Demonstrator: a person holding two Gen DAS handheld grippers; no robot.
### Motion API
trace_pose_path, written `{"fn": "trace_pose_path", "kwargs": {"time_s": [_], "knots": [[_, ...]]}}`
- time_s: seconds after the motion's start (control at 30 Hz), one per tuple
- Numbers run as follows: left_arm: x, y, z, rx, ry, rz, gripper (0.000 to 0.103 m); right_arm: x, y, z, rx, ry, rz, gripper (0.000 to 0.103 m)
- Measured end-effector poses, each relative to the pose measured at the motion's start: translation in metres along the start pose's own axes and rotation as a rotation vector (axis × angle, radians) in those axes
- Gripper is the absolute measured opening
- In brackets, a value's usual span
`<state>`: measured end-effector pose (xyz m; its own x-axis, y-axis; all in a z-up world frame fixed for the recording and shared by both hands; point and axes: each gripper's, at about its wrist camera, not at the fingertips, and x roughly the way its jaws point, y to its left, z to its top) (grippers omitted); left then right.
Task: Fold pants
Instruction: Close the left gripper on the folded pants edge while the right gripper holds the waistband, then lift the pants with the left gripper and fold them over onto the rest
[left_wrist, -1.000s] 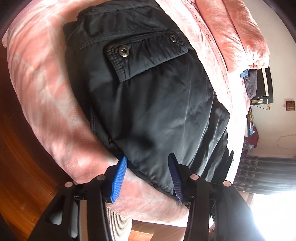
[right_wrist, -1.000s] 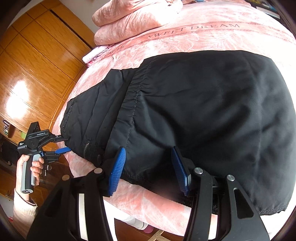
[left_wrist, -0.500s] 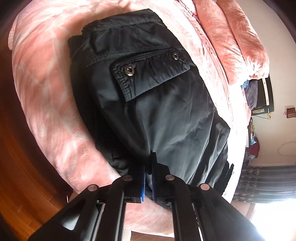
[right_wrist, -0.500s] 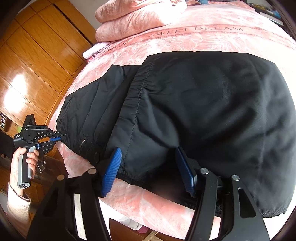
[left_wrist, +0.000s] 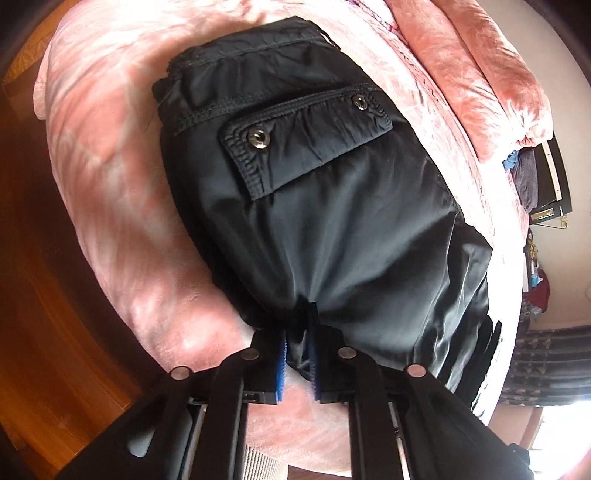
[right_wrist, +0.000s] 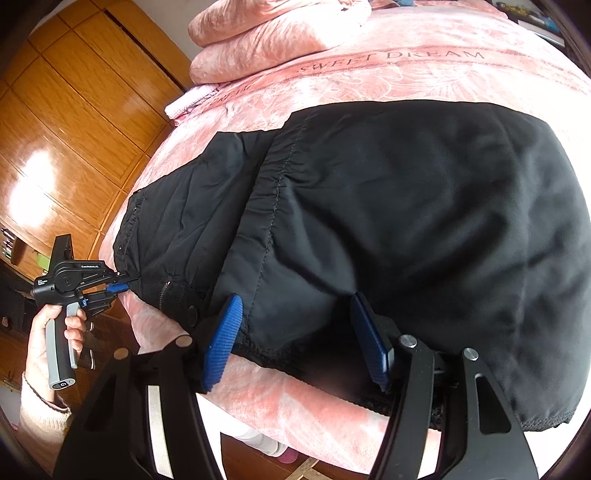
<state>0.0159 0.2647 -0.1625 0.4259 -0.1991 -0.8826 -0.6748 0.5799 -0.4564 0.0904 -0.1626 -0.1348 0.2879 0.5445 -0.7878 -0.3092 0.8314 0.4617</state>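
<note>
Black pants (left_wrist: 332, 221) lie folded on a pink bedspread (left_wrist: 110, 184), with a snap pocket flap (left_wrist: 306, 147) facing up. My left gripper (left_wrist: 298, 332) pinches a bunched fold at their near edge; its jaws are opening slightly, but the fabric still fills the gap between the blue pads. In the right wrist view the pants (right_wrist: 406, 221) spread wide and the left gripper (right_wrist: 118, 286) bites their left corner, held by a hand (right_wrist: 55, 339). My right gripper (right_wrist: 295, 299) stands open astride the near hem, its pads clear of the cloth.
A folded pink blanket (right_wrist: 266, 37) lies at the head of the bed, also visible from the left wrist (left_wrist: 480, 74). A wooden wardrobe (right_wrist: 74, 110) stands left of the bed. Wooden floor lies below the bed's near edge.
My left jaws closed from wide apart onto the pants' near edge, bunching the fabric, and the left view tilted downward. My right jaws widened a little and then stayed put.
</note>
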Motion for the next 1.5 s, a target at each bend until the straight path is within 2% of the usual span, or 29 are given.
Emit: {"fn": "trace_pose_path", "kwargs": {"time_s": [0.03,0.07,0.1,0.13,0.2,0.27,0.47,0.67,0.73,0.8,1.0,1.07,1.17,1.27,1.4,1.5], "knots": [[-0.003,0.002,0.0,-0.011,0.002,-0.006,0.022,-0.001,0.0,0.0,0.0,-0.001,-0.002,0.061],[-0.009,0.006,0.001,-0.026,-0.003,-0.018,0.033,-0.002,0.001,-0.001,-0.003,-0.002,-0.005,0.061],[-0.013,0.011,0.001,-0.037,-0.011,-0.013,0.051,-0.003,0.001,0.0,-0.005,-0.003,-0.006,0.061],[-0.019,0.015,0.002,-0.048,-0.029,-0.007,0.055,-0.002,0.001,0.0,-0.005,-0.004,-0.006,0.062],[-0.026,0.022,0.004,-0.057,-0.049,-0.014,0.056,-0.001,0.001,-0.001,-0.004,-0.005,-0.006,0.062],[-0.025,0.027,0.009,-0.071,-0.038,-0.034,0.056,0.0,0.001,-0.001,-0.006,-0.006,-0.01,0.063],[-0.007,0.026,0.015,-0.078,0.007,-0.025,0.055,0.001,0.003,-0.002,-0.01,-0.006,-0.01,0.064],[0.003,0.03,0.02,-0.11,0.003,-0.043,0.056,0.003,0.003,-0.001,-0.018,-0.002,-0.013,0.064],[0.003,0.03,0.022,-0.108,-0.006,-0.048,0.053,0.003,0.003,-0.001,-0.017,-0.003,-0.013,0.064],[0.002,0.03,0.024,-0.105,-0.018,-0.048,0.041,0.002,0.003,-0.001,-0.016,-0.004,-0.013,0.064],[-0.011,0.02,0.022,-0.074,-0.075,-0.053,0.02,0.004,0.002,-0.001,-0.017,-0.004,-0.013,0.065],[-0.011,0.017,0.022,-0.058,-0.081,-0.049,0.02,0.005,0.002,0.0,-0.016,-0.004,-0.012,0.066],[0.002,0.023,0.027,-0.078,-0.044,-0.043,0.025,0.005,0.003,0.0,-0.017,-0.005,-0.012,0.066],[0.007,0.026,0.029,-0.101,-0.041,-0.051,0.025,0.005,0.003,-0.001,-0.018,-0.006,-0.011,0.066],[-0.004,0.017,0.023,-0.105,-0.103,-0.077,0.011,0.005,0.003,-0.001,-0.013,-0.007,-0.008,0.066],[-0.021,0.008,0.018,-0.118,-0.166,-0.148,0.01,0.005,0.004,-0.002,-0.013,-0.008,-0.006,0.066]]}}
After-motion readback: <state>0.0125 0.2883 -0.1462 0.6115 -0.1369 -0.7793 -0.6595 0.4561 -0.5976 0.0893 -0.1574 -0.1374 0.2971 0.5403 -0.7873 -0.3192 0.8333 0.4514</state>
